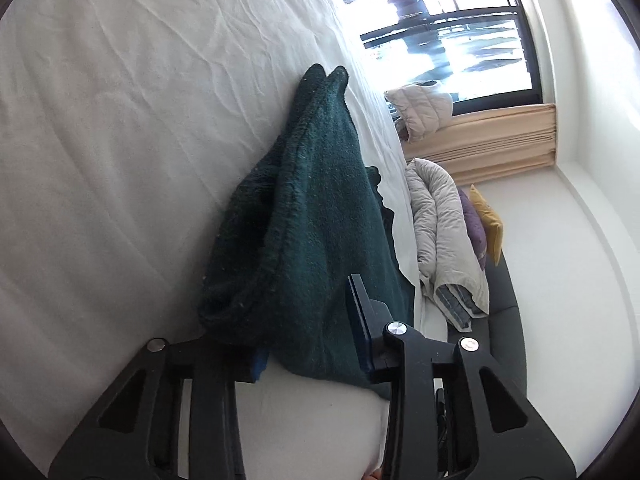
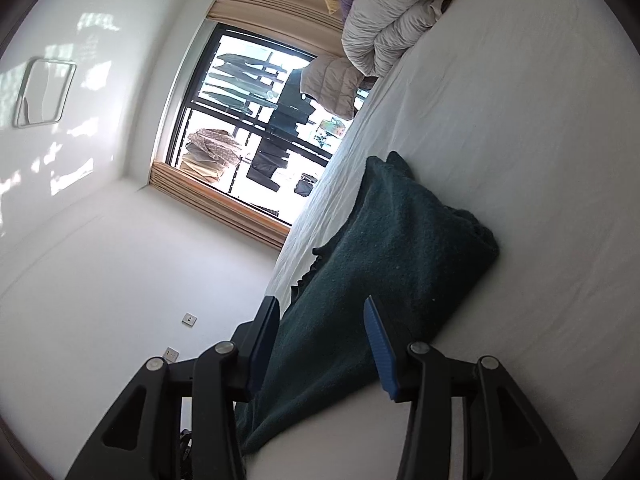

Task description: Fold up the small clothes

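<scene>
A dark green fleecy garment [image 1: 312,216] lies bunched on the white bed sheet [image 1: 120,140]. My left gripper [image 1: 308,320] is open, its blue-padded fingers either side of the garment's near end; the cloth hides the left fingertip. In the right wrist view the same garment [image 2: 392,248] runs along the bed [image 2: 520,120] toward me. My right gripper [image 2: 324,324] is open, with the garment's near edge lying between its fingers.
A grey quilted duvet [image 1: 440,236] is piled at the bed's head, with purple and yellow cushions [image 1: 484,220] beside it. It also shows in the right wrist view [image 2: 384,12]. A large window [image 2: 256,120] with tan curtains lies beyond the bed's edge.
</scene>
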Tool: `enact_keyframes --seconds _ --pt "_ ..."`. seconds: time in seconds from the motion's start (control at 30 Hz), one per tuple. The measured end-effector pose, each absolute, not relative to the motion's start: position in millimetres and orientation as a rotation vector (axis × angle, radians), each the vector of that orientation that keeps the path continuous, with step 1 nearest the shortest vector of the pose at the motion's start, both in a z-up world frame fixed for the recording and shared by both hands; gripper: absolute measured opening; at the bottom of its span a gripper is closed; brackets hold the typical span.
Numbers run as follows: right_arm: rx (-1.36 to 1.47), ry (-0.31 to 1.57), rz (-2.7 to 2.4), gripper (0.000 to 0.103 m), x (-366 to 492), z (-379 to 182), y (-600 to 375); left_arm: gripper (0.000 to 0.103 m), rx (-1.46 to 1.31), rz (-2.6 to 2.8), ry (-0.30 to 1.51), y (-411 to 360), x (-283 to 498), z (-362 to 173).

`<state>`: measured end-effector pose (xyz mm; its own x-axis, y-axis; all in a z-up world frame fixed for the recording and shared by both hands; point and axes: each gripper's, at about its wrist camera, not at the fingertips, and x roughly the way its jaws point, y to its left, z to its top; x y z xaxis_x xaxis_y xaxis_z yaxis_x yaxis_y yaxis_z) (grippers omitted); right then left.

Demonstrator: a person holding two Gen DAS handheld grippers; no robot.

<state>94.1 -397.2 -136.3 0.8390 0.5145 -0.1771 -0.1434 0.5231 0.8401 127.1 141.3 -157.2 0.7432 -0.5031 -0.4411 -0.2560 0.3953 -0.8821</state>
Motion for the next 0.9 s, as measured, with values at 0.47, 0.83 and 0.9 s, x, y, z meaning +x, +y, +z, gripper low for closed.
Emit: enact_keyframes --seconds 0.47,0.83,0.9 --pt "0.602 0.839 0.459 0.027 220.0 -88.9 -261.5 0.008 -0.97 -0.17 0.728 143.9 168.0 -136.9" --pt "0.506 0.96 0.359 0.0 244.0 -149.3 -253.7 0.007 -0.715 -0.223 0.628 107.7 163.0 -69.3" --pt "0.511 0.944 0.37 0.0 242.4 -151.7 -256.1 0.007 -0.649 -0.245 0.609 90.3 167.0 -51.9"
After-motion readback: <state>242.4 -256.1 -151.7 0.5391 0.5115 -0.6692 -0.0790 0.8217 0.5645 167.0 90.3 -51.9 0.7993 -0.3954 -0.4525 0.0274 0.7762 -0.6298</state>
